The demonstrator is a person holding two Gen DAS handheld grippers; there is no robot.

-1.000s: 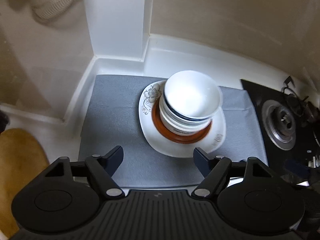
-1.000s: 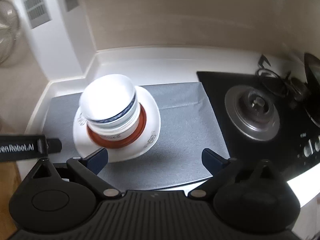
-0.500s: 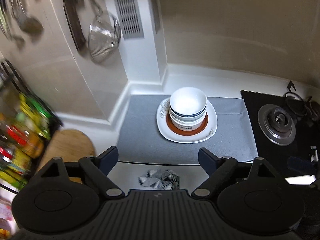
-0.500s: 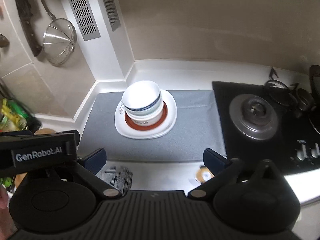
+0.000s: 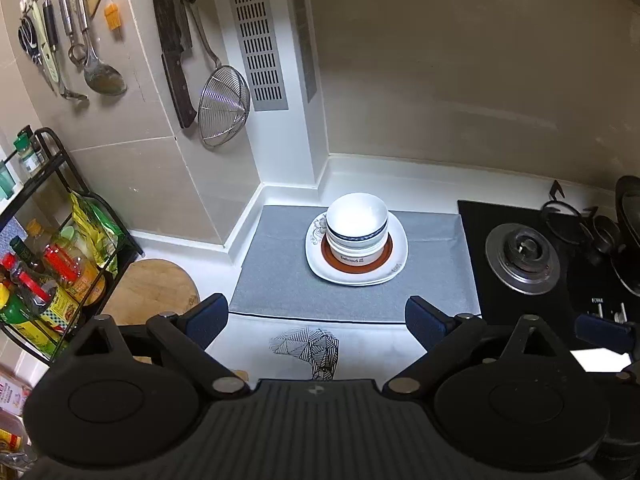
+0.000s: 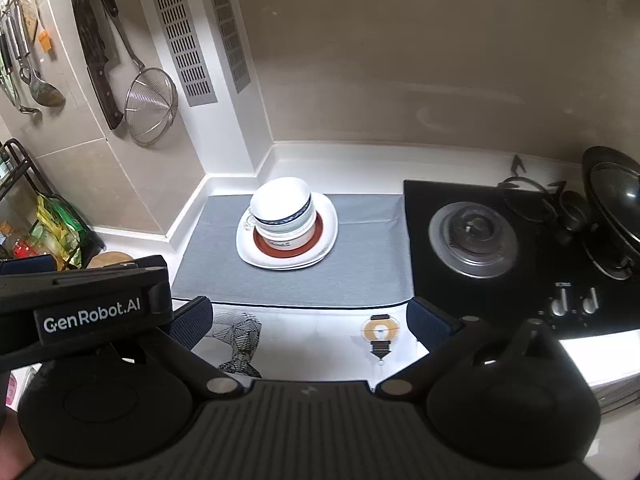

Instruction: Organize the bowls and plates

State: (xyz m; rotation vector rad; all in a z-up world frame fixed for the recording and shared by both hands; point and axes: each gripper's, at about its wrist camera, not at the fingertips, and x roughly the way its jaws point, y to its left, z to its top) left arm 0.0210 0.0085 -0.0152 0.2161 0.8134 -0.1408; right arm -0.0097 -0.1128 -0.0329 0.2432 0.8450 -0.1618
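1. Bowls (image 5: 357, 224) sit nested in one stack, top one white w/ a dark band; stack stands on a red-rimmed plate (image 5: 358, 261), which rests on the white square plates (image 5: 394, 257). All on the grey mat (image 5: 280, 272), mid-counter, between the wall corner & the stove (image 5: 522, 254).
2. Your left gripper (image 5: 316, 314) is spread wide, nothing in it, well back from the stack. Right gripper (image 6: 310, 316): same, wide & empty.
3. Step, as I read it: stacking looks done, you're at standoff. If anything's left, it's squaring the top bowl, since it leans a bit in the right view. That needs a slow approach, jaws either side of the rim, no shove or the pile slides.
4. Left view only: spice rack (image 5: 48, 264), wooden board (image 5: 152, 292). Right view only: wok (image 6: 614, 208), round tag (image 6: 380, 330) on the counter edge & the left gripper body w/ its logo.
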